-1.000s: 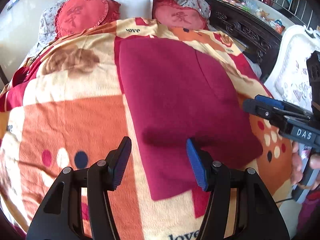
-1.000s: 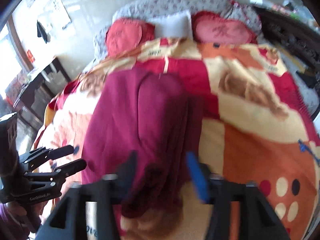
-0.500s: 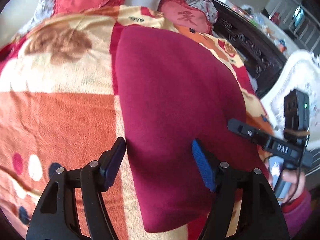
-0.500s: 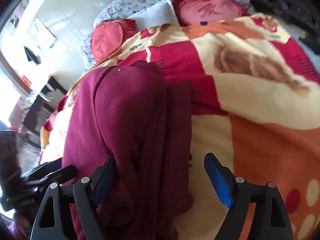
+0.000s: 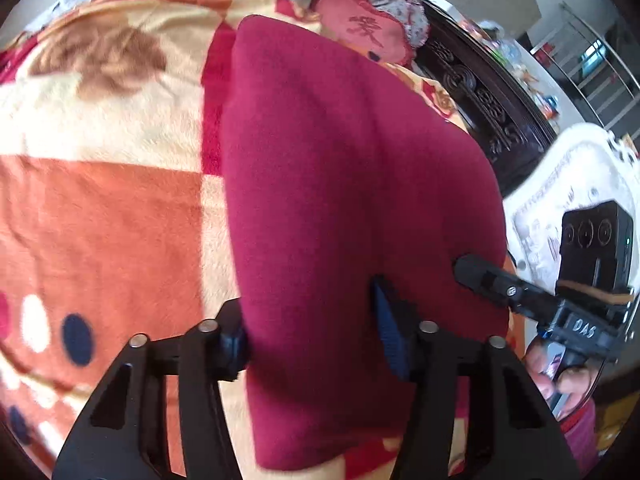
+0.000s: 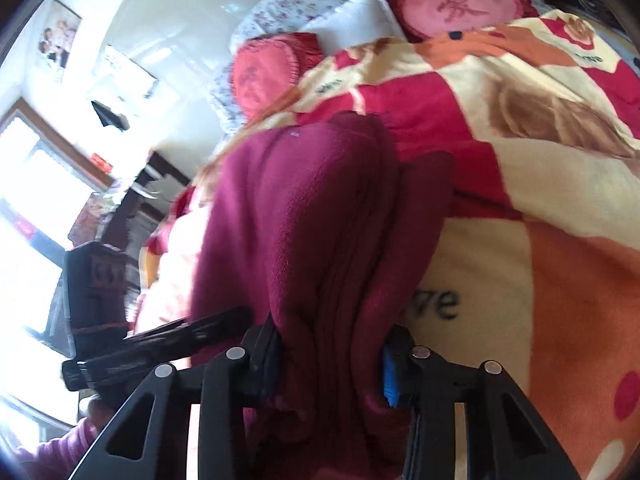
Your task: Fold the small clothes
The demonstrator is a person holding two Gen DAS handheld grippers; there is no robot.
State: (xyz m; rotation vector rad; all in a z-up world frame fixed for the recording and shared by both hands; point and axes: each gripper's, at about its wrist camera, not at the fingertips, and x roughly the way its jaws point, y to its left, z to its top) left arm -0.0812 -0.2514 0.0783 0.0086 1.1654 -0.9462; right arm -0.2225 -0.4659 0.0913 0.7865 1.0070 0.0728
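Left wrist view: both the left gripper (image 5: 312, 332) and right gripper (image 6: 328, 360) clamp the maroon garment (image 5: 352, 184) bunched between their fingers.

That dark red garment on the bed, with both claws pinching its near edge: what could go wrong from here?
1. The right claw grips a thick bunch of layers of the dark red garment; an inner layer could slip out and undo the fold.
2. The left claw bites only the garment's near edge, so it may pull free if lifted.
3. The fleece blanket lies directly underneath; a finger could snag it and drag it along.
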